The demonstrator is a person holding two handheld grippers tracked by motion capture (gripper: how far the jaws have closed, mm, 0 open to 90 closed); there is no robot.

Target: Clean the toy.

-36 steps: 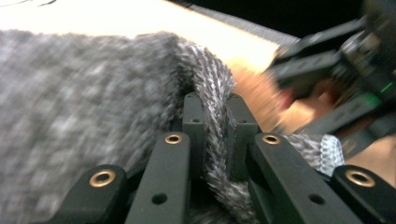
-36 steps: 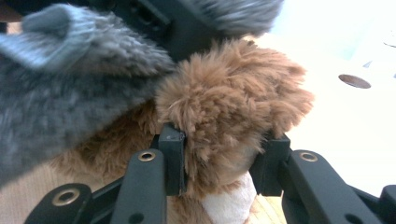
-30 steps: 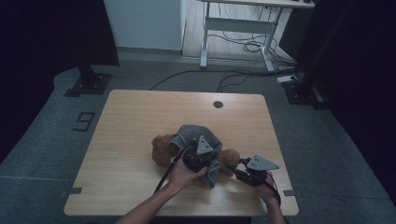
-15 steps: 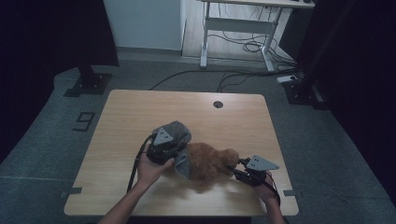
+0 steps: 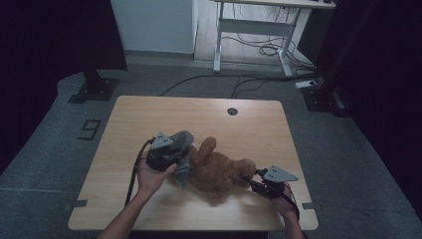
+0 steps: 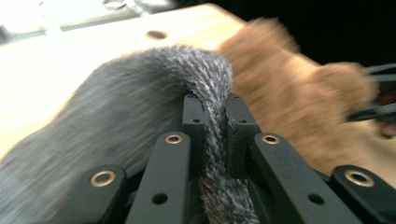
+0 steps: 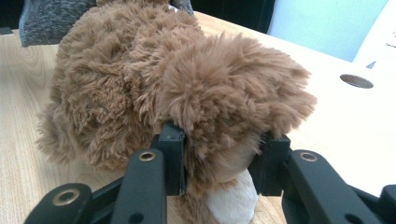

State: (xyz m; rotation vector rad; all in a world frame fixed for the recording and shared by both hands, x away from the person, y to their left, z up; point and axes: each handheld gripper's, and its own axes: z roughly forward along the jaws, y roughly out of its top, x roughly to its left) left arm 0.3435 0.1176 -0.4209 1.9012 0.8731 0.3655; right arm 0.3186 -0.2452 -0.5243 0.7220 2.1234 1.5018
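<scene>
Two grippers are at work on the wooden table [image 5: 149, 119], one in each of the person's hands. Left gripper [image 5: 166, 152], left of centre in the high view: jaws drawn narrow and pinched on a fold of the grey knit cloth [image 5: 183, 149]. In the left gripper view the same left gripper [image 6: 215, 122] shows the grey knit cloth [image 6: 140, 93] running as a thick ribbed band between the two black jaws, rising over them and spreading to the left of the frame; the picture is blurred at its edges. Cloth in the high view sits bunched around the gripper head and hangs toward the table surface, just beside the toy's left flank and appearing to touch it. Brown plush toy [image 5: 219, 167] lies on the table at lower centre of the high view, one limb pointing to the upper part of the frame. Right gripper [image 5: 256, 178], lower right of the high view: jaws part-way apart and set on either side of the toy's near end. Right gripper view confirms: right gripper [image 7: 223, 156] has brown plush toy [image 7: 177, 84] fur bulging between and over the jaws, both inner faces pressed into the pile, with a pale patch of the toy low between them. Cable hole [image 5: 232, 111] in the tabletop lies toward the upper centre, well apart from the toy.
</scene>
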